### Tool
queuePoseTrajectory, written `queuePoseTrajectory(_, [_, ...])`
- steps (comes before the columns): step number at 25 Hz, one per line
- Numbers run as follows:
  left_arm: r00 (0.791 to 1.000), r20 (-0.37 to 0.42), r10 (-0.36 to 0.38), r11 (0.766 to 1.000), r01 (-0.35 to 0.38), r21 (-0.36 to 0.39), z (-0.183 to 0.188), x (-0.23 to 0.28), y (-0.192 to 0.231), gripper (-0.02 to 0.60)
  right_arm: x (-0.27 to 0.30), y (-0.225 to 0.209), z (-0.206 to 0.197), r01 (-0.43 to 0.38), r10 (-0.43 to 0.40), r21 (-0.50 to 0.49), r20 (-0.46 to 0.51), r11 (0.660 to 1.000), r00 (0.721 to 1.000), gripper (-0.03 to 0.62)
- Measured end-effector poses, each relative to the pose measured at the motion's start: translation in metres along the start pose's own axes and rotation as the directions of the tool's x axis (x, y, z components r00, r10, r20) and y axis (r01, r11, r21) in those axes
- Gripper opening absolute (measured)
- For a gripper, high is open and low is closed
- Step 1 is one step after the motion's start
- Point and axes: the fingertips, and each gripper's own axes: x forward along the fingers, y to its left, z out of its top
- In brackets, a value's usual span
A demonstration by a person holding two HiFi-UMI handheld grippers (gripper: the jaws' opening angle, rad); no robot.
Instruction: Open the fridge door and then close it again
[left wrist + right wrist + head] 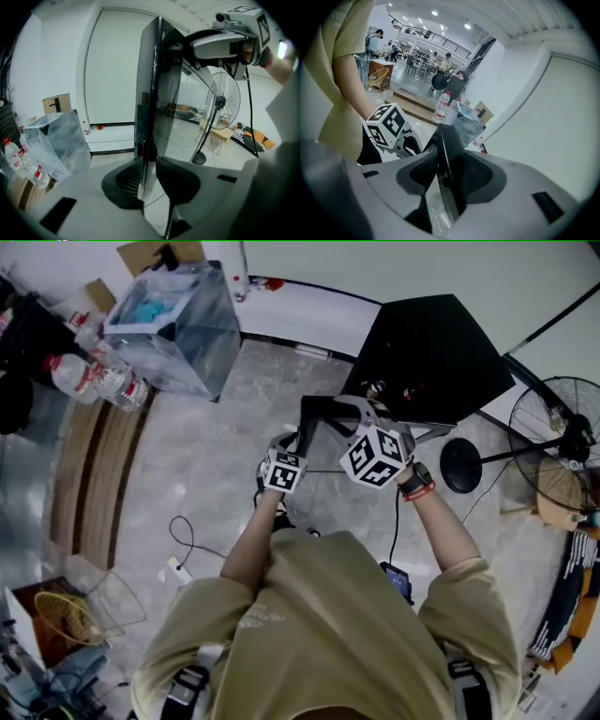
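Note:
The black fridge (431, 357) stands ahead of me, with its door (317, 423) swung out toward me and seen edge-on. My left gripper (291, 444) is shut on the door's edge lower down. In the left gripper view the dark door panel (152, 93) runs upright between the pads of the left gripper (149, 176). My right gripper (354, 416) is shut on the same edge higher up, and shows at the top right of the left gripper view (187, 44). In the right gripper view the door's edge (449, 150) sits clamped in the right gripper (450, 177).
A clear box (178, 324) and water bottles (94, 376) stand at the left by a wooden step (94, 474). A standing fan (562, 427) with a round base (461, 465) is on the right. A cable (187, 540) and a wire basket (66, 615) lie on the floor.

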Motion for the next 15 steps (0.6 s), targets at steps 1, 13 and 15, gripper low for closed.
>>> queuePoseTrajectory(1, [1.000, 0.001, -0.001, 1.000, 0.001, 0.001, 0.001, 0.002, 0.003, 0.086, 0.003, -0.003, 0.000, 0.004, -0.004, 0.005, 0.001, 1.000, 1.000, 0.195])
queuePoseTrajectory(13, [0.998, -0.008, -0.066, 0.997, 0.067, 0.050, 0.026, 0.030, 0.028, 0.086, 0.026, -0.036, -0.002, 0.064, -0.060, 0.083, -0.042, 0.995, 0.997, 0.193])
queuePoseTrajectory(15, [0.997, -0.005, -0.079, 0.995, 0.079, 0.059, 0.030, 0.034, 0.031, 0.086, 0.028, -0.041, -0.003, 0.073, -0.069, 0.094, -0.050, 0.993, 0.996, 0.193])
